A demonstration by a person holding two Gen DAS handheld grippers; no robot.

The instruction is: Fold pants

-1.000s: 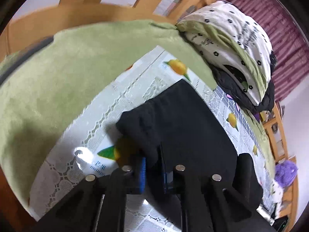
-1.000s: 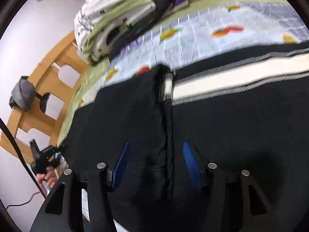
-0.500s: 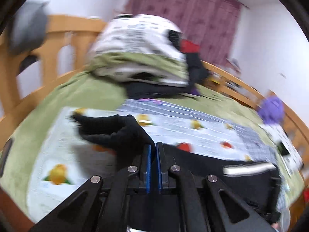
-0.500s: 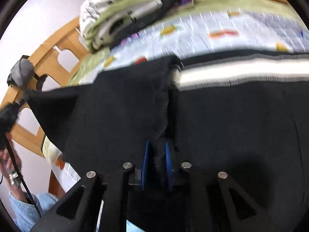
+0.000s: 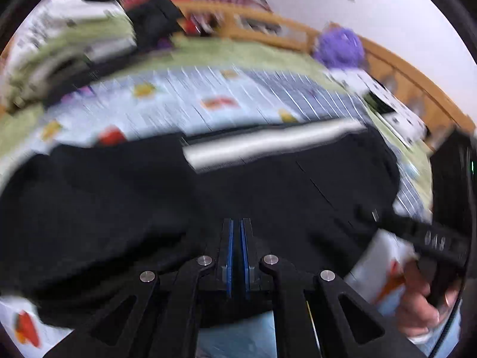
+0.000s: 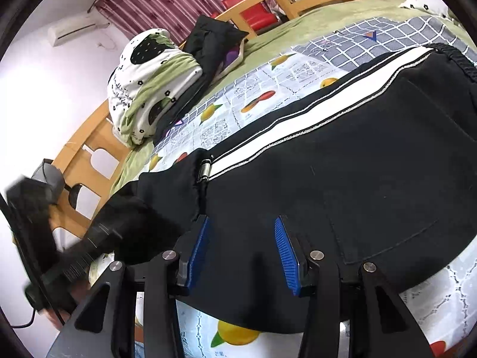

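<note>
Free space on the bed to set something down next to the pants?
Free: fruit-print sheet between the black pants with a white side stripe and the green blanket along the wooden rail; a strip at the near edge too. Crowded: the far-left corner, with the white-and-green bedding pile and a black garment.

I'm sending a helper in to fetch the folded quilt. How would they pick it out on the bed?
Start at the wooden bed rail along the far edge of the bed. In the corner against it sits a bulky folded quilt. It is white with small black flowers and a pale green lining, unlike the plain black garment leaning beside it and the black pants spread in front.
</note>
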